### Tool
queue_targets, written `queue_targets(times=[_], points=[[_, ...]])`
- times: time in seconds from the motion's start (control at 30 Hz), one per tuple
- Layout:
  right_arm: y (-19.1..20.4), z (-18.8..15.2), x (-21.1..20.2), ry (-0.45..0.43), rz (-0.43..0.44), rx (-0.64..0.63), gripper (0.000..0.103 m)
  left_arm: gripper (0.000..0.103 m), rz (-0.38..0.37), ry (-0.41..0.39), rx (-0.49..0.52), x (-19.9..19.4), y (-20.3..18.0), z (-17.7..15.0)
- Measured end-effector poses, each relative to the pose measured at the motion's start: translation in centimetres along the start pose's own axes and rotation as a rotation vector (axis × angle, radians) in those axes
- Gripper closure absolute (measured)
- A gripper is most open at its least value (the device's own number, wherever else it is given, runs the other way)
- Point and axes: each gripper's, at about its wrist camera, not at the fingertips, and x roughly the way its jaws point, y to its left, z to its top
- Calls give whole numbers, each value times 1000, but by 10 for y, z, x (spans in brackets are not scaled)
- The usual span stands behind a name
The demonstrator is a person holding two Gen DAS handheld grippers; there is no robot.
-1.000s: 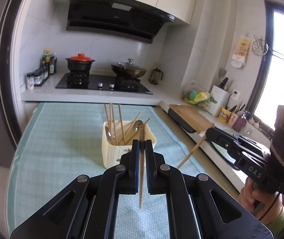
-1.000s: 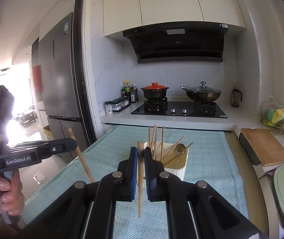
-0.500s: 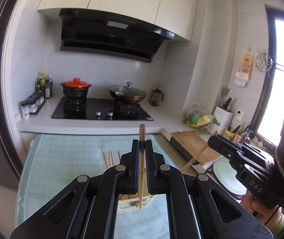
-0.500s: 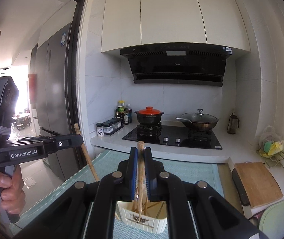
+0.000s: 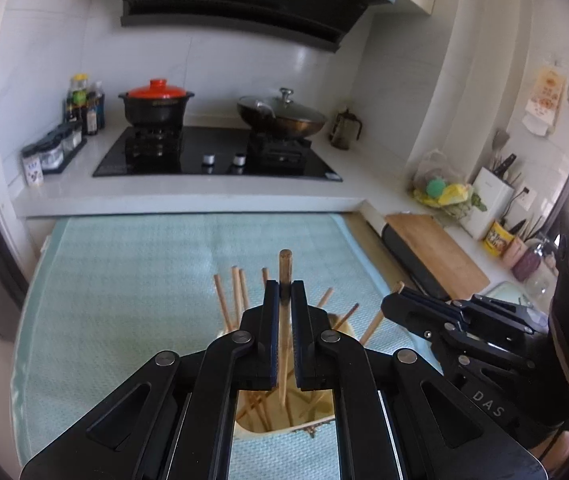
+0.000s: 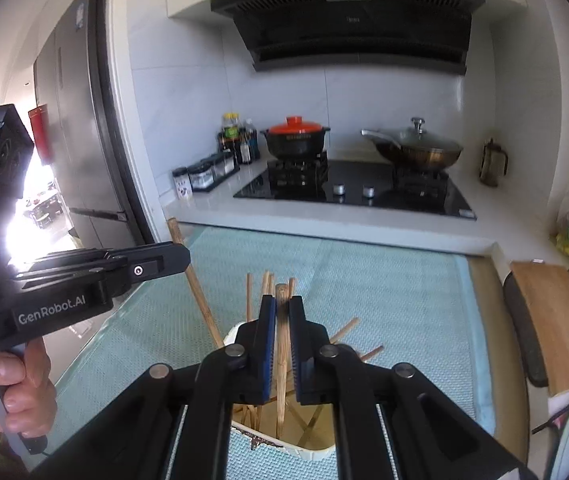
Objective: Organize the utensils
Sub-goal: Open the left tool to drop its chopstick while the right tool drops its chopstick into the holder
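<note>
Both tools clamped, side by side

The left tool (image 5: 284, 292) and right tool (image 6: 282, 308) each pinch a thin wooden stick upright between narrowed jaws; a bare hand (image 6: 0, 384) grips the left handle.

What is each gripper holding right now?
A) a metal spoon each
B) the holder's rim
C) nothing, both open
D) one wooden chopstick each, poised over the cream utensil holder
D: the left gripper and right gripper each pinch a wooden chopstick above the cream utensil holder.
</note>
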Motion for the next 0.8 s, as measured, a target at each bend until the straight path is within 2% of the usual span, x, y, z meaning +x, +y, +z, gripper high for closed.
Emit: queue_targets(times=[0.1,0.13,0.17,0.2,0.23,0.27,0.33,0.43,0.67,0.73,0.8], points=[[-9,-5,36,83,20,27,95,97,30,41,-15,23,9,-2],[-11,-6,45,97,19,32,94,86,44,48,-17,28,11,-1],[-13,-6,52,102,11,35,85,60,55,47,-21,29,13,-1],[-15,-6,55,96,5,39,64,45,67,30,-25,28,15,-1],[-18,-5,56,79,6,52,52,23,84,-4,-29,23,17,-1],[-22,-2,54,51,10,72,39,13,99,-43,-28,17,19,-1],[-27,1,49,7,3,93,39,11,122,-85,-18,8,20,-2],[-32,1,46,-12,-24,102,39,9,150,-111,1,-2,21,-4],[-28,-23,21,-41,-79,84,39,1,267,-199,89,-26,-1,-26],[-22,-31,10,-40,-101,64,37,1,305,-225,103,-35,-10,-35],[-14,-38,-2,-46,-120,45,29,1,334,-235,119,-44,-18,-43]])
